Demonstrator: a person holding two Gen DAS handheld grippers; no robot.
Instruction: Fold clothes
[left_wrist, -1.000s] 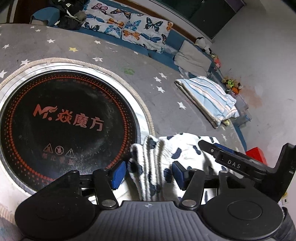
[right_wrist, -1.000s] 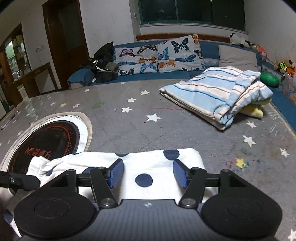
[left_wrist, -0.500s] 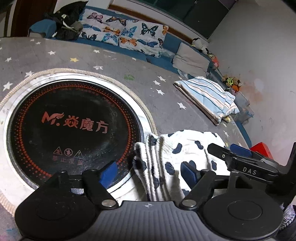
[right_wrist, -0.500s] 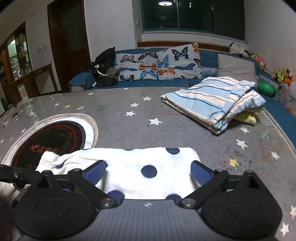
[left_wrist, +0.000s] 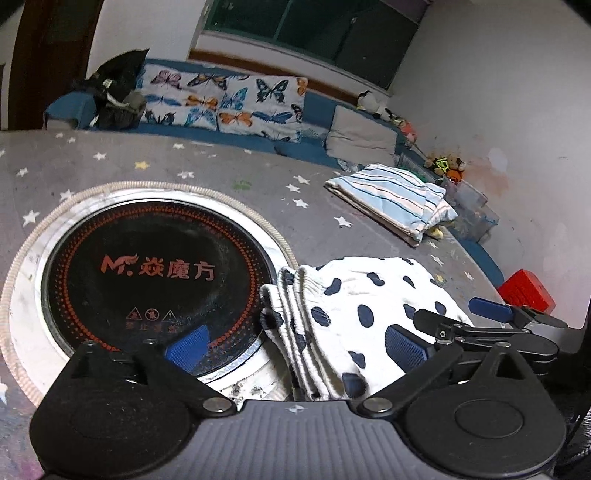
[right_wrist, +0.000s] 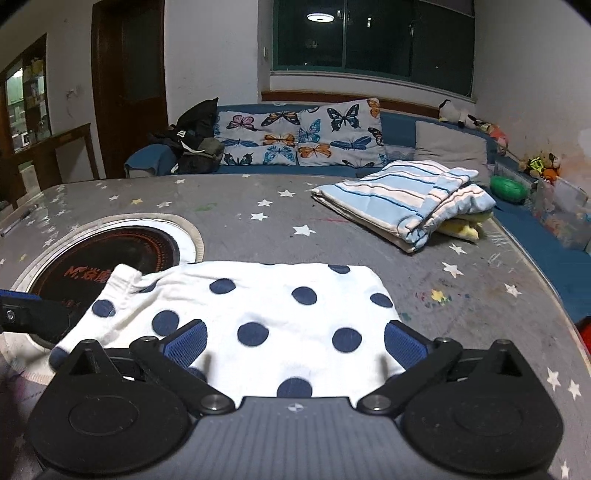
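Looked pretty much done w/ the polka-dot garment (right_wrist: 266, 306): lay folded into a compact stack on the grey star-print counter (right_wrist: 332, 236), near edge, its left end w/ the bunched hem layers overlapping the rim of the round black cooktop (left_wrist: 147, 273). Couldn't tell from these views if another fold was still meant for it. Striped folded pile (right_wrist: 402, 199) sat well apart, far right, so prob. already finished. Nothing unfolded visible on the counter; dark clothes heap (right_wrist: 192, 144) on the sofa maybe next, just a guess.

Left gripper (left_wrist: 295, 345) jaws had just been opening, spread wide now, garment edge between the pads but not pinched. Right gripper (right_wrist: 295, 341) likewise spread, cloth under it, untouched. Both pointed downward over the near edge of the stack, side by side, left one by the cooktop.
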